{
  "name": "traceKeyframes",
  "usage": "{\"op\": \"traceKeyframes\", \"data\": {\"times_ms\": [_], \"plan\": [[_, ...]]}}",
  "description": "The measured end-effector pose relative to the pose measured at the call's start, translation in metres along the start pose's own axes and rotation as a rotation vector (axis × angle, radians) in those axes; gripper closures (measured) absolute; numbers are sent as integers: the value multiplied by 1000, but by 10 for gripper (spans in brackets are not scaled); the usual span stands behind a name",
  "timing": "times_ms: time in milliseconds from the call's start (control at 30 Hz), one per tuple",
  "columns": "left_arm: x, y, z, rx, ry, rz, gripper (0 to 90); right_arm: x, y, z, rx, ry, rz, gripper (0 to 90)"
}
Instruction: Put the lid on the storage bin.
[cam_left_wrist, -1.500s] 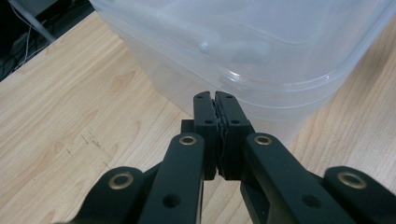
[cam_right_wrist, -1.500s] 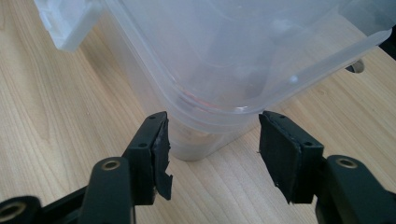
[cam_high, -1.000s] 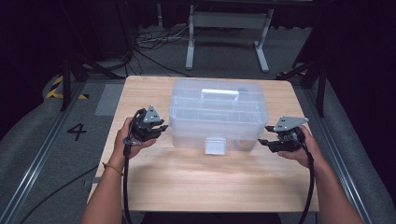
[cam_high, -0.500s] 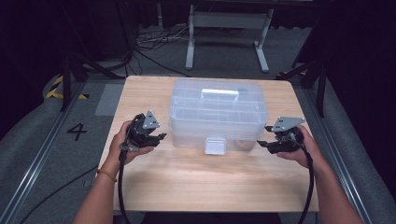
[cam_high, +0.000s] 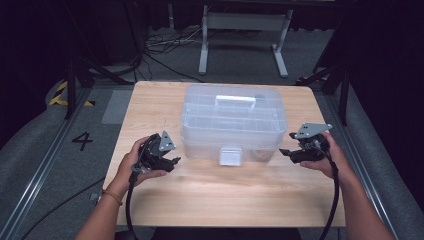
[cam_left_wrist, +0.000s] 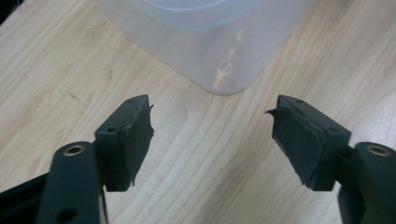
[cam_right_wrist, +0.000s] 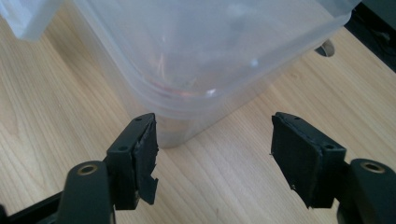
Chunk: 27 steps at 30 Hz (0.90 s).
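Flanking the clear lidded box (cam_high: 234, 125) mid-table, your left gripper (cam_high: 172, 160) and right gripper (cam_high: 285, 152) stand spread, empty | high view shows its white handle (cam_high: 235, 100), front latch (cam_high: 230, 156) | gripper views: rounded lower corners.

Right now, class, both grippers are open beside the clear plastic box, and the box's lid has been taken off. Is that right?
Not quite. The high view shows the lid on the clear plastic box, its handle on top. Left gripper and right gripper are open beside it.
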<state>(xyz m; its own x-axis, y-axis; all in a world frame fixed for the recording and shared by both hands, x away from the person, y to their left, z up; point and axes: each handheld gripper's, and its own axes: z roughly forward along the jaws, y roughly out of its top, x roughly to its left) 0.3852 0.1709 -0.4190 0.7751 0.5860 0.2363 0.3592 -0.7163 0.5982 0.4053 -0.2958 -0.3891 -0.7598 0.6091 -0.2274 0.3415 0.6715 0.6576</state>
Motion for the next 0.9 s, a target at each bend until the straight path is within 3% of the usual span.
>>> {"op": "traceKeyframes", "data": {"times_ms": [100, 333, 533, 733, 900], "plan": [[-4, -6, 6, 10, -8, -22, 252, -1, -9, -1, 9, -15, -1, 287], [-10, -16, 14, 45, 11, -12, 219, -3, -22, -3, -3, -37, 29, 278], [-13, -26, 19, 53, 7, -23, 205, -1, -34, -6, -29, -42, 31, 275], [-18, -38, 20, 56, 22, -11, 198, 3, -44, -5, -18, -51, 32, 275], [-20, -48, 18, 52, 11, -27, 191, 7, -57, -4, -6, -55, 46, 275]]}}
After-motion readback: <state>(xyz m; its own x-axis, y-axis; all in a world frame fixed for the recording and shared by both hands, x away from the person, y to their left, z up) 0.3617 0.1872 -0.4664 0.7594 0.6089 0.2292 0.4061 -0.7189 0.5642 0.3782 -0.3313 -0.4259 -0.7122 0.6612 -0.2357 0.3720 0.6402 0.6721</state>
